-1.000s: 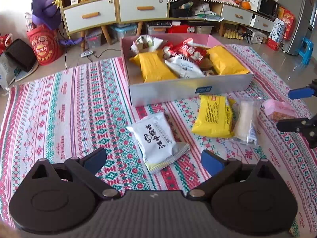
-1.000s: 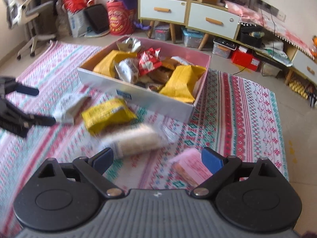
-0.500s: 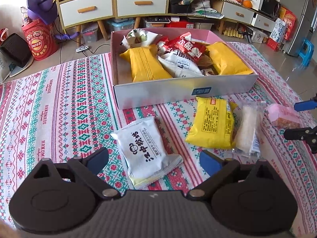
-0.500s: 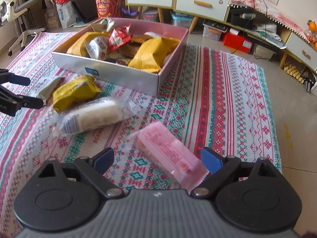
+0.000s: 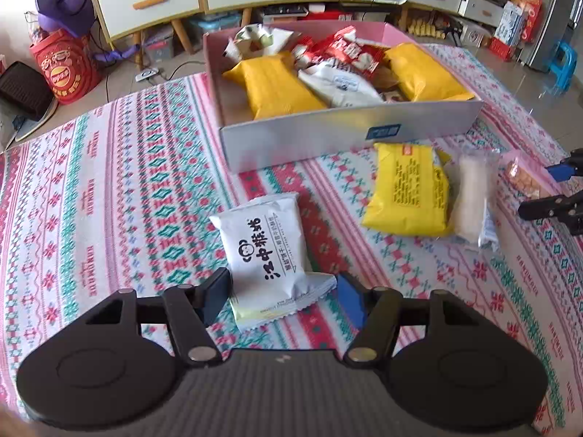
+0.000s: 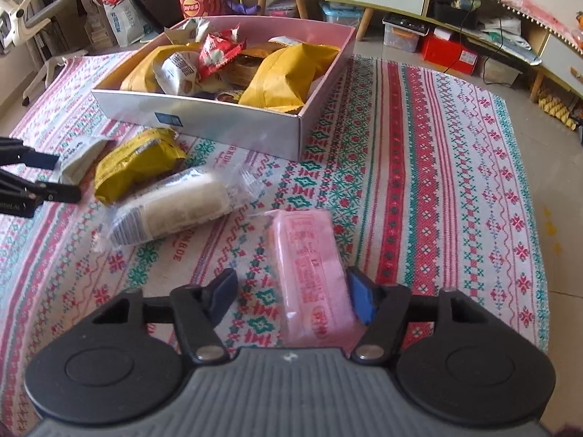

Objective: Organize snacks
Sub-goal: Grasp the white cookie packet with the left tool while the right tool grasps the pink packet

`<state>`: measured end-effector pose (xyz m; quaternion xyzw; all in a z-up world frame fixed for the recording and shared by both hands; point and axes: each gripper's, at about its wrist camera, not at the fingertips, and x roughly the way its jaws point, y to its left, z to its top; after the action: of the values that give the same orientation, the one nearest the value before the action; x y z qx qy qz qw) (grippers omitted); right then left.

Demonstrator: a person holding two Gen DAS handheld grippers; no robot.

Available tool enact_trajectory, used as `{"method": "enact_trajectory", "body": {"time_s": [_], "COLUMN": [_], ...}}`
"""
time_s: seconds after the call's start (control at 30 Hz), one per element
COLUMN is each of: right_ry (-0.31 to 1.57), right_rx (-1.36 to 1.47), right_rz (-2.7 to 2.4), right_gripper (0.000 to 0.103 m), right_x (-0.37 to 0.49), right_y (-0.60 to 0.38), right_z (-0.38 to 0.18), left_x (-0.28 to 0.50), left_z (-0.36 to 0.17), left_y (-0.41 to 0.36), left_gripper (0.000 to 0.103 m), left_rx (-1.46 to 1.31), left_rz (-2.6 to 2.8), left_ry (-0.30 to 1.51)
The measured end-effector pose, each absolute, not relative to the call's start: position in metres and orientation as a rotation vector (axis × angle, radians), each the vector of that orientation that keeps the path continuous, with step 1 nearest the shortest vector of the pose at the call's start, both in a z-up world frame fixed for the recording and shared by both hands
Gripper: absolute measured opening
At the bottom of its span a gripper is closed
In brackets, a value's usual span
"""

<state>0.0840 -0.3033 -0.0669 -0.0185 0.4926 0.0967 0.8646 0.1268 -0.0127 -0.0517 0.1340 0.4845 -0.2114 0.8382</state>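
A striped patterned cloth covers the floor. The left gripper is closing around a white biscuit packet, pads not yet pressing. The right gripper is closing around a pink wrapped snack pack, its right pad touching. Both packets lie before the open cardboard box of snacks.

Each camera rides on its own claw and looks steeply down along the fingers, close over the patterned cloth. The left view faces the snack box squarely; the right view sees the same box from its right corner. Both share the yellow packet and the clear-wrapped roll.
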Motion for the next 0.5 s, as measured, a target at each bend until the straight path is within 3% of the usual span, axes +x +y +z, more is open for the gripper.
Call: {"method": "enact_trajectory", "body": {"time_s": [0.2,0.33,0.5], "right_ry": [1.035,1.035,1.033], "right_rx": [-0.03,-0.035,0.013], "right_rz": [0.25,0.269,0.25], "right_gripper": [0.06,0.062,0.063], "right_x": [0.081,0.08,0.083], "right_y": [-0.293,-0.286,-0.29], "right_z": [-0.065,-0.063,-0.062], "left_x": [0.131,0.135,0.139], "left_z": [-0.049,-0.048,-0.049], "left_y": [-0.003,0.005,0.003], "left_gripper": [0.071,0.083,0.083], "left_rx": [0.295,0.205,0.135], "left_rz": [-0.438,-0.433,-0.427], "left_ry": [1.079,1.096,1.075]}}
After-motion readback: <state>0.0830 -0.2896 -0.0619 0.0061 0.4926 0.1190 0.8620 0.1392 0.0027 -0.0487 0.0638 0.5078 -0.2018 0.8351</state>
